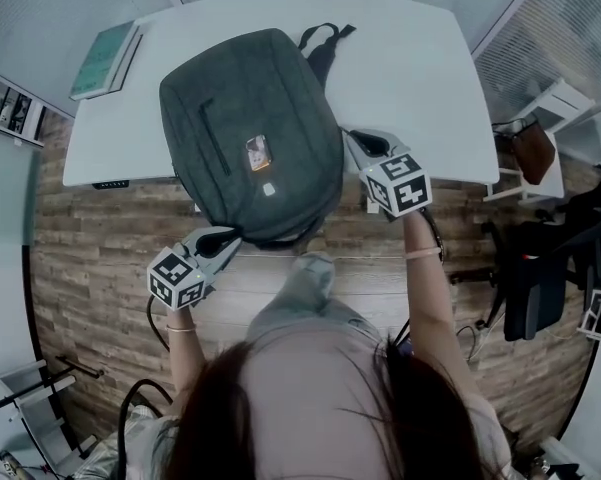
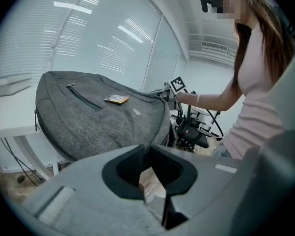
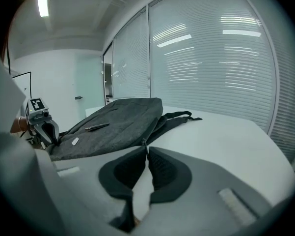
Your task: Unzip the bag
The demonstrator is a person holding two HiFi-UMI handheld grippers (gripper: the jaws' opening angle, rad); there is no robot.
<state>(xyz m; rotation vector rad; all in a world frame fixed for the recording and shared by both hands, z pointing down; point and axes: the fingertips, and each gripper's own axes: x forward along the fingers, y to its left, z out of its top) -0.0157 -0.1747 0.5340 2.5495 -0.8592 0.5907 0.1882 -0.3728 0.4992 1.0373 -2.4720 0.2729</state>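
Observation:
A dark grey backpack (image 1: 250, 133) lies flat on the white table (image 1: 420, 78), its lower end hanging over the near edge. An orange label (image 1: 258, 152) sits on its front. My left gripper (image 1: 230, 236) is at the bag's near-left corner, jaws pinched together on the fabric rim (image 2: 152, 140). My right gripper (image 1: 352, 140) is at the bag's right side, shut on a small dark zipper pull (image 3: 145, 142) on the side seam. From the right gripper view the backpack (image 3: 118, 122) stretches away to the left, with the left gripper (image 3: 43, 124) at its far end.
The bag's straps (image 1: 325, 43) trail toward the back of the table. A green book (image 1: 102, 58) lies at the far left corner. A black office chair (image 1: 535, 268) and a white shelf with a brown bag (image 1: 532, 148) stand at the right, on a wooden floor (image 1: 90, 268).

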